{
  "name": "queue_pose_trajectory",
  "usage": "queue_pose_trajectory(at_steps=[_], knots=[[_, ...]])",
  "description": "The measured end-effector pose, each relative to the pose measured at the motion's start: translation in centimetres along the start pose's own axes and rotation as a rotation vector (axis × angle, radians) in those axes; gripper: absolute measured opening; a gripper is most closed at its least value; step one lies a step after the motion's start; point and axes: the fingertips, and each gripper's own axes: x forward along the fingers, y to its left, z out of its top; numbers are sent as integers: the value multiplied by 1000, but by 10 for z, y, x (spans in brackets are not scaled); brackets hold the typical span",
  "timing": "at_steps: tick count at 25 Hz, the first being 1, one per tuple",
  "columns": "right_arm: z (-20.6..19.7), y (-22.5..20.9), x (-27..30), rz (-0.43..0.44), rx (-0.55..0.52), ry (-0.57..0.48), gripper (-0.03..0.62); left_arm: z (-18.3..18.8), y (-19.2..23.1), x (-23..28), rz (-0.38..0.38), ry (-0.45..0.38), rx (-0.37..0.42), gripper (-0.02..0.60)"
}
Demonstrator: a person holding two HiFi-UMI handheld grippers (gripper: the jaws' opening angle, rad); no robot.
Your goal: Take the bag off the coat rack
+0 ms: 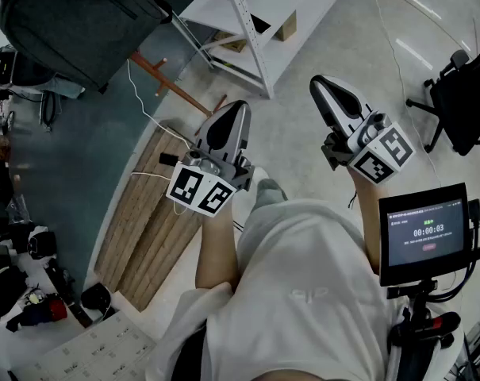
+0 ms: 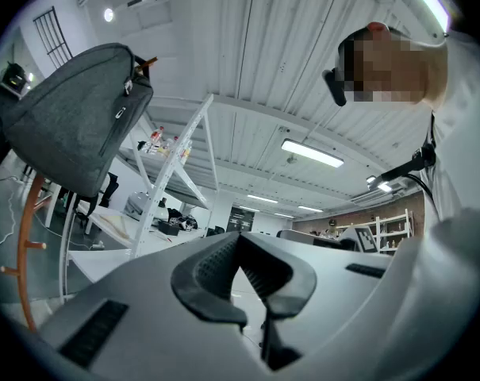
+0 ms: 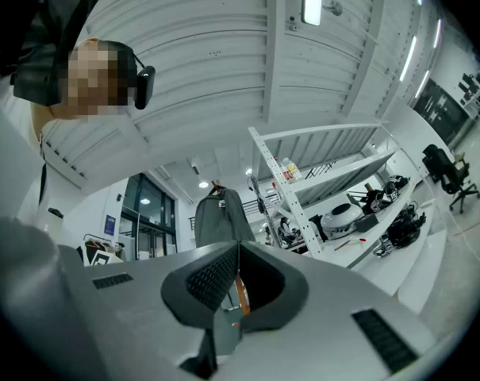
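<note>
Grey bag (image 1: pixel 73 22) hanging on coat rack (image 1: pixel 172 86)

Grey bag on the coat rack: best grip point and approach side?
Probably its top edge, just under the wooden peg it hangs from. The grey bag is broad below, likely too wide for the jaws. Come from the open floor side, away from the white shelf, then lift. The left gripper and right gripper are shut, so open first.

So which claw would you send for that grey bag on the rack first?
Left, probably. The bag hangs on the coat rack at the person's left, nearer the left claw than the right claw. Both are shut and empty.
</note>
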Motion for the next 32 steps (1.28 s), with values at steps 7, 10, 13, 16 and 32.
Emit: queue_pose_trajectory(at_steps=[7, 10, 13, 16, 32], knots=[[1, -5, -3, -15, 13, -5, 12, -4, -6, 5, -21, 23, 12, 6], [-1, -5, -3, -10, 20, -4, 12, -4, -7, 7, -31, 39, 31, 6], [1, 1, 2, 8, 26, -9, 12, 3, -11, 5, -30, 54, 73, 6], [3, 15, 21, 49, 32, -3, 12, 19, -3, -8, -2, 46, 87, 6], [25, 32, 193, 378, -52, 3, 66, 126, 106, -86, 553, -140, 343, 62]])
